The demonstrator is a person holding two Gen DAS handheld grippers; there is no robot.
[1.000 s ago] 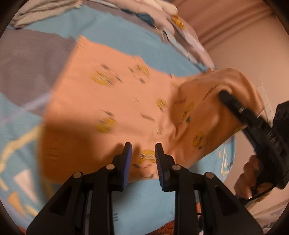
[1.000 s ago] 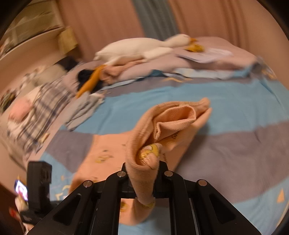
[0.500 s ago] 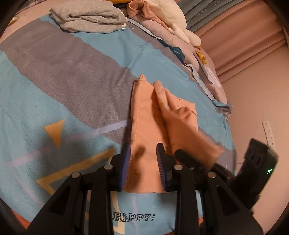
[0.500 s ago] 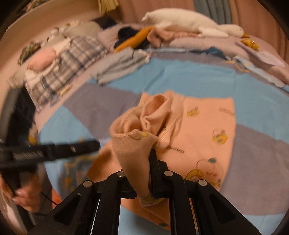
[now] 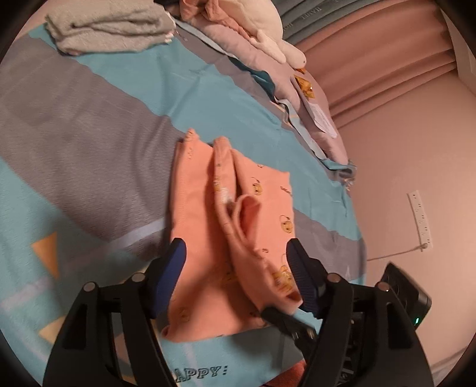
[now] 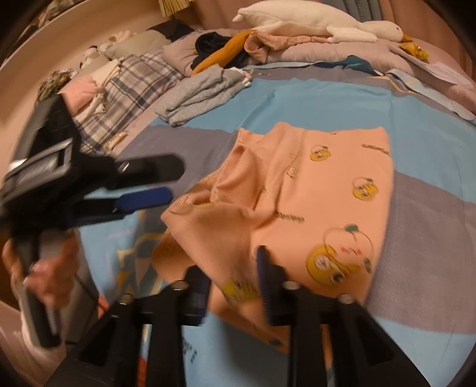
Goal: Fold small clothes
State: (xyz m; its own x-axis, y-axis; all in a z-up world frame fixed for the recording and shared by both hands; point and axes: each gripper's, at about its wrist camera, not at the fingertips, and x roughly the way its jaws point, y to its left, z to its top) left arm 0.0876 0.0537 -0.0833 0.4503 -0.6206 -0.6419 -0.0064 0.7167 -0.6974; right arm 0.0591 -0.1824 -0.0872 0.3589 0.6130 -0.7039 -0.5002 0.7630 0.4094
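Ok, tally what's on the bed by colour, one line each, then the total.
Peach garment: 1
Grey folded clothes: 1
Plaid cloth: 1
White plush goose: 1
Mustard cloth: 1
Dark cloth: 1
Total: 6

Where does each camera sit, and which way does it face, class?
Left wrist: rides the left gripper, looking down its spread fingers across the peach garment toward the curtain; the right gripper's finger tip peeks in low.
Right wrist: rides the right gripper, facing the pillows and plush goose; the left gripper and holding hand show.
Shared: garment, goose, grey folded clothes.
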